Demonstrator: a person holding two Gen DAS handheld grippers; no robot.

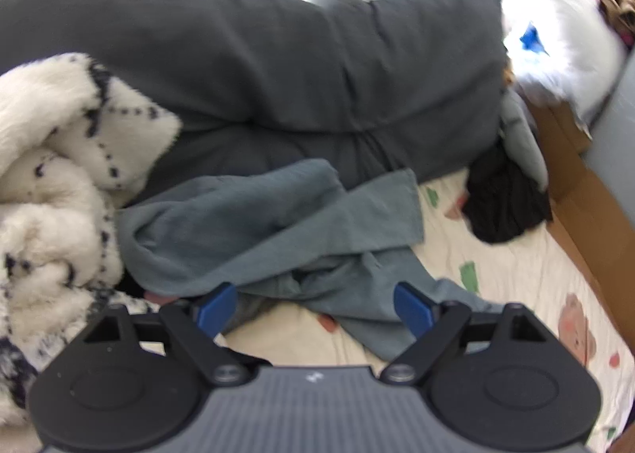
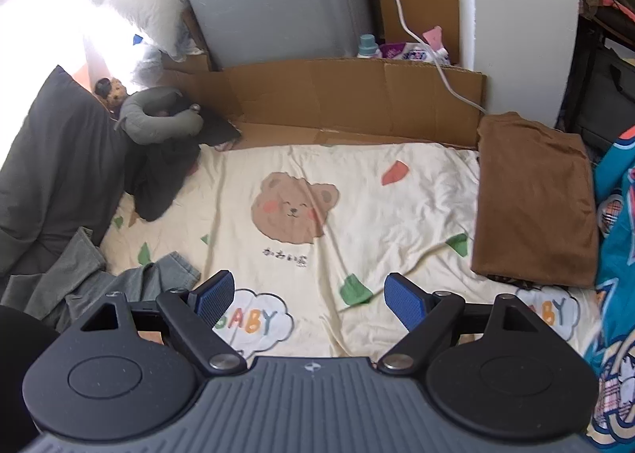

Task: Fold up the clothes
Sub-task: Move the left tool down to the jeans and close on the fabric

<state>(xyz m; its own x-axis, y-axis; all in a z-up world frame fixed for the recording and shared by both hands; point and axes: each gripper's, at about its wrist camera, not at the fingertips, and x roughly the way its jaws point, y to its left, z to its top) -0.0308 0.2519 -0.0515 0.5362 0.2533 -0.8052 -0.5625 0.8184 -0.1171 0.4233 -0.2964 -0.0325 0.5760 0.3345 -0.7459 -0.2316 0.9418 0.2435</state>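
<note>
Both your grippers, left gripper [image 1: 315, 306] and right gripper [image 2: 307, 300], hang released above the bed sheet [image 2: 357, 215], grey garment [image 1: 258, 231] crumpled near its pillow-side edge.

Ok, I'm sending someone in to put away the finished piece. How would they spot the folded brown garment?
Start at the cream bear-print bedsheet. Go to the side by the white column, where the folded brown garment lies flat. It is a plain, neat rectangle, unlike the teal printed garment beside it and the crumpled grey-blue garment across the bed.
</note>
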